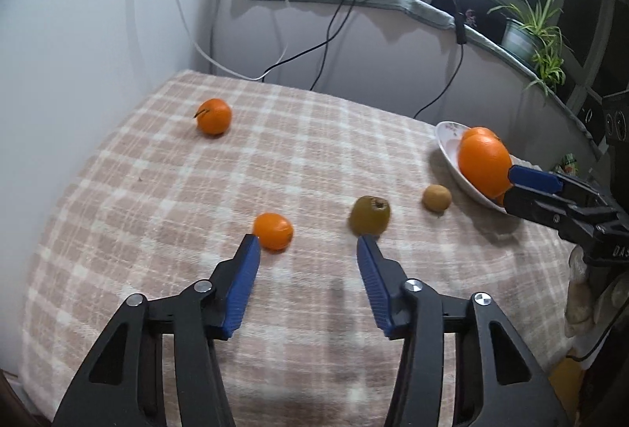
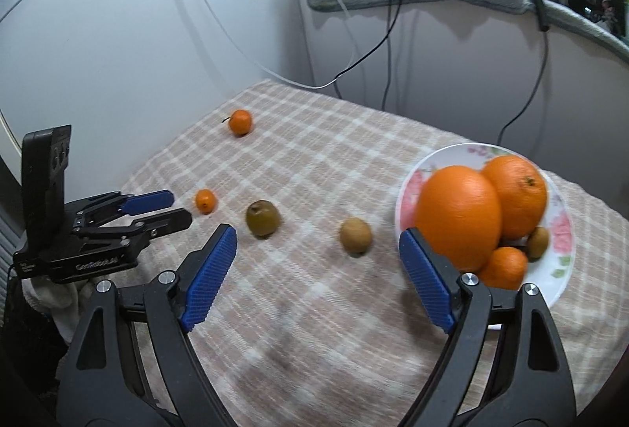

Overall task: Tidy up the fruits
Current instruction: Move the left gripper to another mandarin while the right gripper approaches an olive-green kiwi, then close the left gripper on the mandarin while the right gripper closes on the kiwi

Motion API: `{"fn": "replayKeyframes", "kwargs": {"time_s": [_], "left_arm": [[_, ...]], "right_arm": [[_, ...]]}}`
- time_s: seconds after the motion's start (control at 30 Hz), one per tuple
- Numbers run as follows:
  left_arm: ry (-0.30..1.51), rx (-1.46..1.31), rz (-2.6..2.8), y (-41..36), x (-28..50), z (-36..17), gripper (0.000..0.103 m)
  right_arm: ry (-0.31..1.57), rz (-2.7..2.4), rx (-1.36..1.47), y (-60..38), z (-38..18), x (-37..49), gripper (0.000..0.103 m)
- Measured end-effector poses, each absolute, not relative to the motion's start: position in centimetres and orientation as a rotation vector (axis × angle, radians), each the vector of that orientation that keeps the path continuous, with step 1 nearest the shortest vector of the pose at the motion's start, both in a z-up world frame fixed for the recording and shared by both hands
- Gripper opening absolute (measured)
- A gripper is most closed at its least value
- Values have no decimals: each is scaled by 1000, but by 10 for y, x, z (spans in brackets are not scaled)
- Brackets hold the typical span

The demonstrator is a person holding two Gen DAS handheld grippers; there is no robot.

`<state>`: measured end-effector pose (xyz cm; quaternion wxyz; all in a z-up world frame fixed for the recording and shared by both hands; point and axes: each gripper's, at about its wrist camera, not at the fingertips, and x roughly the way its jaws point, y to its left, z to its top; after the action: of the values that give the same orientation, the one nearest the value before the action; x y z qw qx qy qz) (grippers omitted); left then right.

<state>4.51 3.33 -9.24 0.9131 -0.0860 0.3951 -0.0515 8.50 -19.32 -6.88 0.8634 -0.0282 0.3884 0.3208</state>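
I have both tools released, left tool (image 1: 308,244) aimed at the mandarin (image 1: 273,225) at its 11 o'clock, bound for the plate (image 2: 444,160).

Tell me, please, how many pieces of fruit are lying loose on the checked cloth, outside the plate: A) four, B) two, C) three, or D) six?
A: on the checked cloth lie a far tangerine, a near tangerine, a green kiwi and a brown kiwi; the rest sit in the plate.
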Motion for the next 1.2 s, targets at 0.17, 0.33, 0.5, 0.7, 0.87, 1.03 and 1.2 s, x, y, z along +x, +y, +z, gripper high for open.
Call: {"fn": "replayKeyframes", "kwargs": {"time_s": [0.17, 0.33, 0.5, 0.7, 0.87, 1.03, 1.2], "left_arm": [[830, -185, -97, 41, 50, -99, 43], [847, -179, -96, 43, 57, -104, 38], [860, -185, -93, 48, 62, -109, 36], [872, -181, -92, 49, 66, -113, 33], [883, -181, -93, 49, 71, -117, 30], [888, -180, -94, 47, 74, -120, 28], [890, -183, -93, 47, 76, -122, 26]], "right_arm": [[840, 715, -54, -176, -77, 90, 87], [872, 741, -64, -158, -86, 95, 77], [920, 772, -54, -142, -99, 102, 62], [961, 782, -73, -126, -113, 111, 53], [989, 783, -71, -120, -123, 119, 49], [997, 789, -70, -117, -127, 123, 45], [999, 802, -72, -111, -128, 125, 40]]}}
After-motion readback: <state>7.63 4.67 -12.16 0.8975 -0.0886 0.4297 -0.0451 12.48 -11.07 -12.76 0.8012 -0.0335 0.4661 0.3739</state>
